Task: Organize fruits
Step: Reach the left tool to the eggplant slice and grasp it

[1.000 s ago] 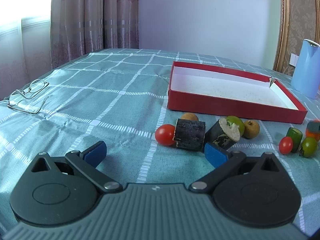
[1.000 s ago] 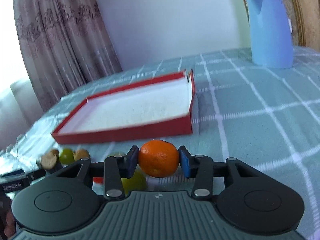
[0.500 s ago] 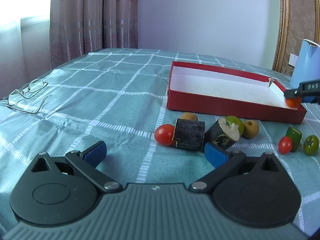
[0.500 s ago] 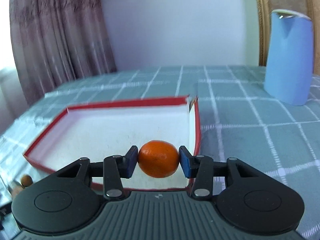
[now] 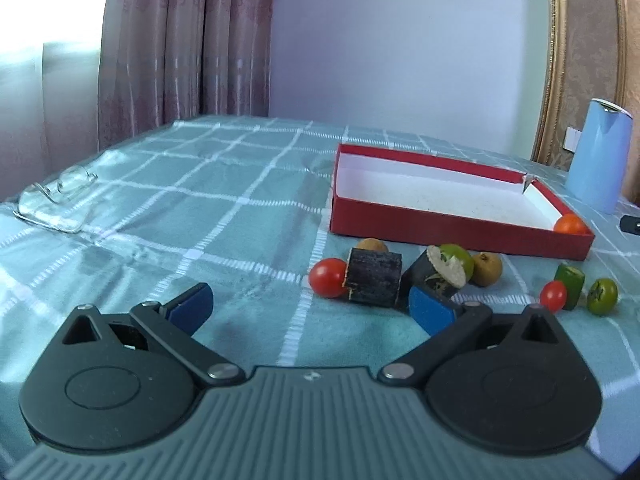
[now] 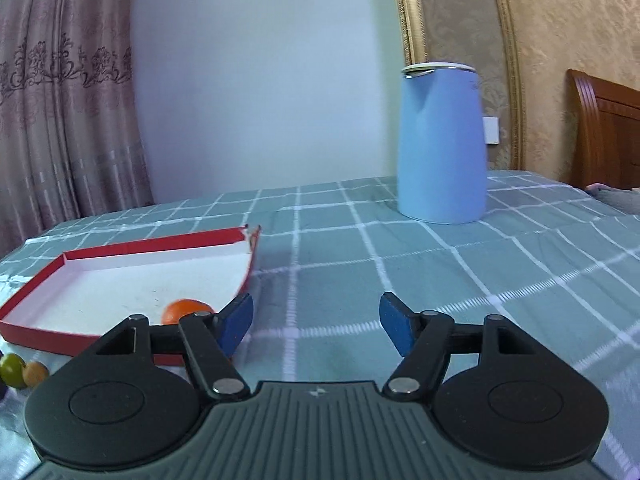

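Left wrist view: one orange, round, light, firm, best pinched across its middle, resting in the red box, near right corner. Outside on the cloth: two cherry tomatoes, two dark cut chunks, three brown fruits, two green fruits, one green piece. Left gripper spread wide, empty. Right gripper just opened, nothing between.

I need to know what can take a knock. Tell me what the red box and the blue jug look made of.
Red box: probably cardboard, matte red outside and white inside; its thin walls and a torn, bent far corner suggest it. Blue jug: smooth pale blue, likely plastic or coated metal, with an even soft sheen and a lighter rim; the look leaves it open.
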A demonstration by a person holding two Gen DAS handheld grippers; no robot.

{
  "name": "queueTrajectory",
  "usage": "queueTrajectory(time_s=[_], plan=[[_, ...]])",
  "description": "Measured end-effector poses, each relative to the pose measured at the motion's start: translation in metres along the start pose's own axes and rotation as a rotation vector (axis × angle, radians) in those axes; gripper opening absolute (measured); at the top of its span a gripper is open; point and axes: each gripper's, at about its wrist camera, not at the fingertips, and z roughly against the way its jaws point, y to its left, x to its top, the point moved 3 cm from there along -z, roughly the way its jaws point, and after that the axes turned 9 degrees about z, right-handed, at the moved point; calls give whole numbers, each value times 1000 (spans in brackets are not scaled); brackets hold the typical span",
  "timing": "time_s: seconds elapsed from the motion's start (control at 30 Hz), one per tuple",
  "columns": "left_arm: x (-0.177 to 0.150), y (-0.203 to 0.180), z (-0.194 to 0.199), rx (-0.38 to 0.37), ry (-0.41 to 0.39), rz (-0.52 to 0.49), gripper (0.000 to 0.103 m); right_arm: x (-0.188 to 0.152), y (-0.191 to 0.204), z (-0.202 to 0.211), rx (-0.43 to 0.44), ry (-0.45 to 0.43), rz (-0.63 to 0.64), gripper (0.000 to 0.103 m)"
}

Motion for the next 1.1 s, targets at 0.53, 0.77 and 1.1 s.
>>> queueTrajectory(time_s=[0.53,0.77,1.1], plan=[[12,-32,10,-69,-21,-170,81,-3,-22,-9,44,23,-177,70],[3,-65,6,-137,-4,-237,65,-4,-24,-9,53,22,-196,76],[-8,-87,-9,-118,9,-318,50,-4,-27,-9,71,24,-211,76]])
